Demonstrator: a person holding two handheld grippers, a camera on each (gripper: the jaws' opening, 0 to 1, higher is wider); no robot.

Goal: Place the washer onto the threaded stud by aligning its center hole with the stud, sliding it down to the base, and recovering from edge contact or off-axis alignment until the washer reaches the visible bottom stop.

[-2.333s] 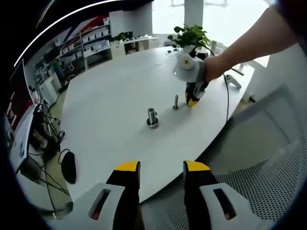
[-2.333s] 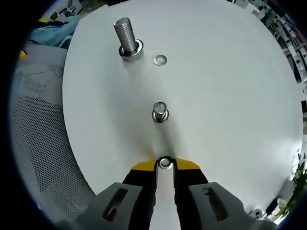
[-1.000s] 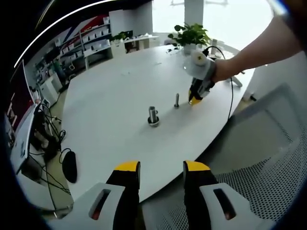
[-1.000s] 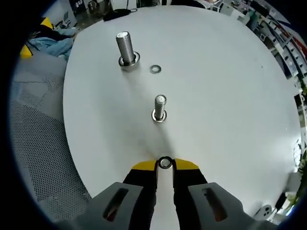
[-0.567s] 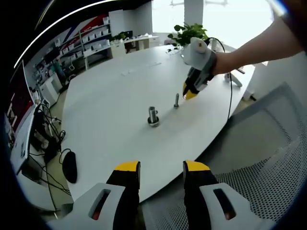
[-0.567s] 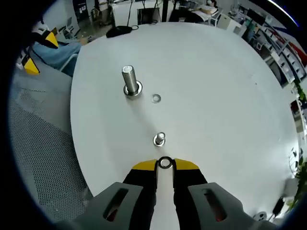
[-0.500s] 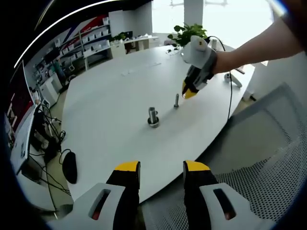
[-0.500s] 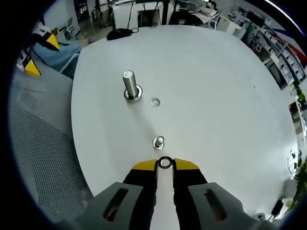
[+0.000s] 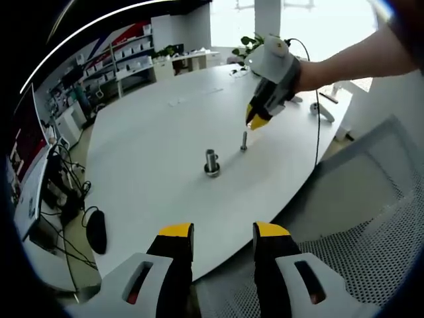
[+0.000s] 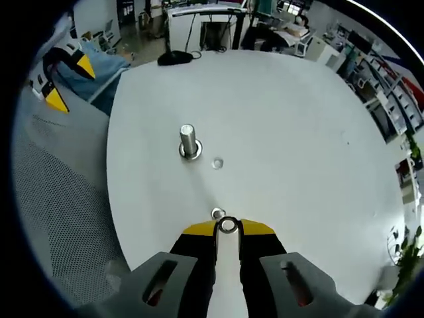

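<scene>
Our right gripper [image 10: 227, 228] pinches the washer [image 10: 228, 226] between its yellow tips, hovering just above the small threaded stud [image 10: 217, 213] on the white table [image 10: 298, 152]. We should level the washer, centre its hole over the stud tip, then lower straight down. Our left gripper [image 9: 222, 240] hangs open off the table edge, holding nothing.

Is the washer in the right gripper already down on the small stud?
No, the washer is clamped between the right gripper tips, above the small stud.
</scene>
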